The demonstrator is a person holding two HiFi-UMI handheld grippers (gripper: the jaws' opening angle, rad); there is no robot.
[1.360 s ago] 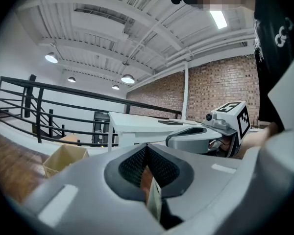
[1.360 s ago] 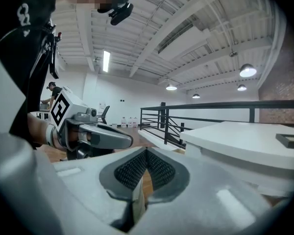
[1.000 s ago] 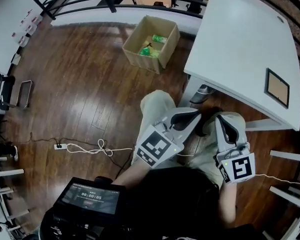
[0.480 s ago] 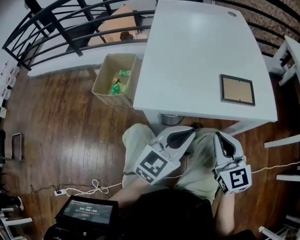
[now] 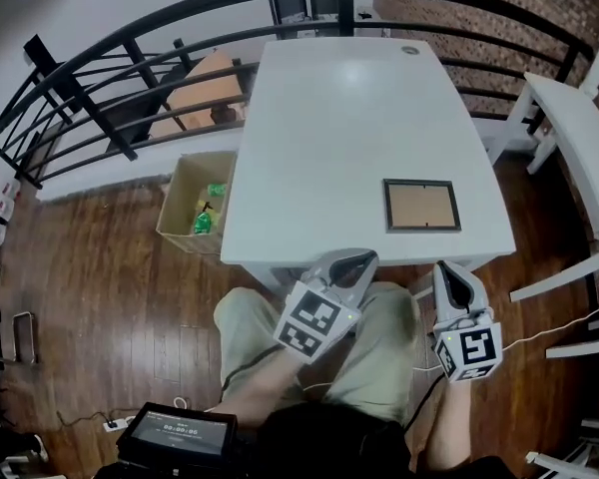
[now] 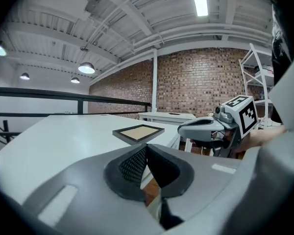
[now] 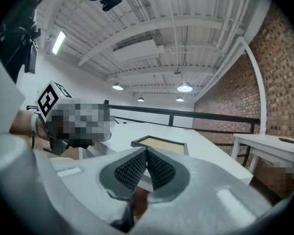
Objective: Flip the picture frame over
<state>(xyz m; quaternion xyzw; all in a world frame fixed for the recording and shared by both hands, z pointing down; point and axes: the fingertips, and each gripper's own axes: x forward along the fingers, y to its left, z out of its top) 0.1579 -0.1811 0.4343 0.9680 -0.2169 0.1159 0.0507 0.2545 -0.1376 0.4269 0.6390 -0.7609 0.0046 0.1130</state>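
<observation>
L tongs (image 5: 362,259) & R tongs (image 5: 447,269): both pinched shut, nothing in them, held just off the desk (image 5: 319,118) front edge, over my lap. Picture frame (image 5: 421,205) lies flat, brown panel up, near front-right corner, untouched. Risk: low rim, so shut tips would only shove it. It's close to the edge, so a nudge my way could drop it.

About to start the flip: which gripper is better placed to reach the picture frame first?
Right, probably. The right gripper sits shut just off the table edge, in line with the picture frame; the left gripper, also shut, sits off to the frame's left side.
</observation>
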